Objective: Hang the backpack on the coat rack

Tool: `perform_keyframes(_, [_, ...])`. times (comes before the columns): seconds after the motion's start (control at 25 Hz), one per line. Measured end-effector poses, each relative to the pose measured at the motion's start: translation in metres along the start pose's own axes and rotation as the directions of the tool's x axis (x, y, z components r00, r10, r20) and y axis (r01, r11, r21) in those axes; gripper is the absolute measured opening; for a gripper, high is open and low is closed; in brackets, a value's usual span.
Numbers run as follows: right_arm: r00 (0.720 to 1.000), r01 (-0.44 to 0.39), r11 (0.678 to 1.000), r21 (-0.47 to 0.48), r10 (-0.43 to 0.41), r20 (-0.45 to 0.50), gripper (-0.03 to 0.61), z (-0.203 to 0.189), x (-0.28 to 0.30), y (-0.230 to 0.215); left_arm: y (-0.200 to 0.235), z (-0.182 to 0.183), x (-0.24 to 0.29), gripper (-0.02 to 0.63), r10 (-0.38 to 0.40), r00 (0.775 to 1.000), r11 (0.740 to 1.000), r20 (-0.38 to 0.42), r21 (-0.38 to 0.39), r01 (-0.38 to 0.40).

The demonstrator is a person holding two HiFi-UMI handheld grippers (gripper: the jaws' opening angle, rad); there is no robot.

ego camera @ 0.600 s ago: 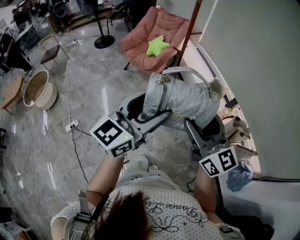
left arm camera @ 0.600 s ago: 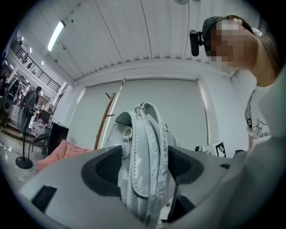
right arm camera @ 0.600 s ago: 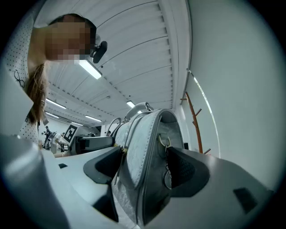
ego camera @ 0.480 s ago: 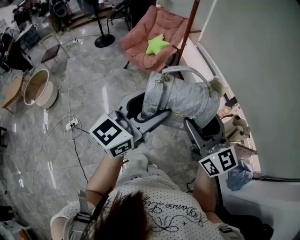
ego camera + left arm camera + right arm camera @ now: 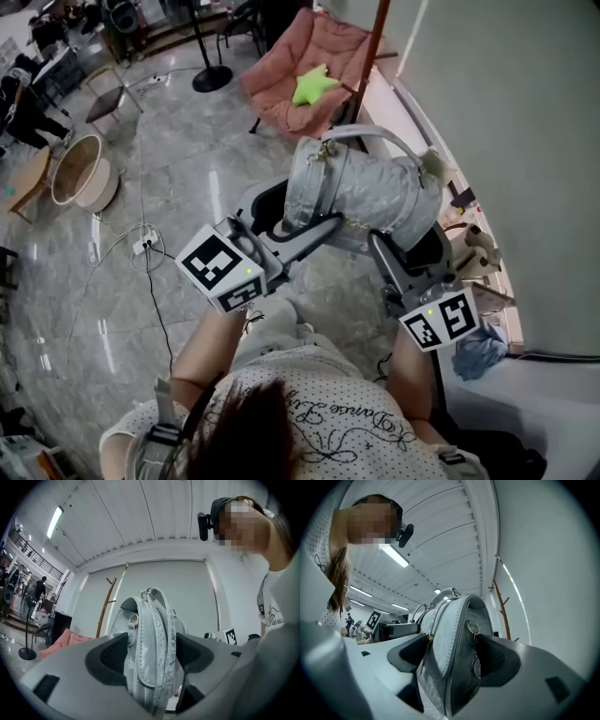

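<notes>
A silver quilted backpack (image 5: 361, 192) hangs in the air between my two grippers, its top handle (image 5: 375, 139) arching upward. My left gripper (image 5: 286, 217) is shut on its left side; in the left gripper view both pads press the backpack (image 5: 150, 648). My right gripper (image 5: 412, 246) is shut on its right side, where the pads squeeze the backpack (image 5: 454, 653) near a metal ring. The brown wooden coat rack (image 5: 375, 47) stands ahead by the white wall, beyond the bag. Its pole with pegs also shows as the coat rack (image 5: 105, 606) and the coat rack (image 5: 502, 611).
A pink lounge chair (image 5: 281, 75) with a green star cushion (image 5: 312, 86) stands just left of the rack. Further left are a black fan base (image 5: 211, 77), a small stool (image 5: 103, 98), a round basin (image 5: 80, 173) and a power strip with cables (image 5: 142, 246). Blue cloth (image 5: 478, 352) lies at my right.
The backpack and both grippers sit slightly higher in the head view than before. Both grips are unchanged.
</notes>
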State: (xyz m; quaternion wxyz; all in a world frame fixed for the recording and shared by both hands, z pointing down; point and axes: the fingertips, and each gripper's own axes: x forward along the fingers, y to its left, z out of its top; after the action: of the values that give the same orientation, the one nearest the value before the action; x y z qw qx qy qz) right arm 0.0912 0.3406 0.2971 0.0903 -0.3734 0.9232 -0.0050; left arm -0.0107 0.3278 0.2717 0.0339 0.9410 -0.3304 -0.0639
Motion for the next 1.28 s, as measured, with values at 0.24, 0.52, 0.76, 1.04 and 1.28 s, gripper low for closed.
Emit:
perform_keyframes(0.24, [1.000,0.002,1.000,0.000,-0.002,0.006,0.350,0.001,0.007,-0.010,0.008,0.002,0.009,0.302,-0.003,1.000,1.000,0.002,0.008,0.003])
perform_keyframes(0.52, [1.000,0.026,0.999,-0.027,-0.026,0.006,0.351,-0.003,0.043,-0.016,0.046,0.006,0.013,0.302,-0.032,0.999,0.999,0.022,0.010,0.032])
perform_keyframes(0.76, [0.998,0.063,0.997,-0.042,-0.063,0.006,0.351,-0.004,0.094,-0.077,0.107,0.007,0.070,0.302,-0.069,0.998,0.998,0.013,0.007,0.069])
perform_keyframes(1.04, [0.992,0.129,0.990,-0.064,-0.128,0.018,0.351,-0.006,0.167,-0.105,0.185,0.020,0.096,0.302,-0.141,0.990,0.990,0.017,0.014,0.141])
perform_keyframes(1.28, [0.984,0.178,0.983,-0.053,-0.177,0.011,0.351,-0.015,0.213,-0.120,0.236,0.023,0.108,0.302,-0.181,0.983,0.983,0.018,-0.007,0.181])
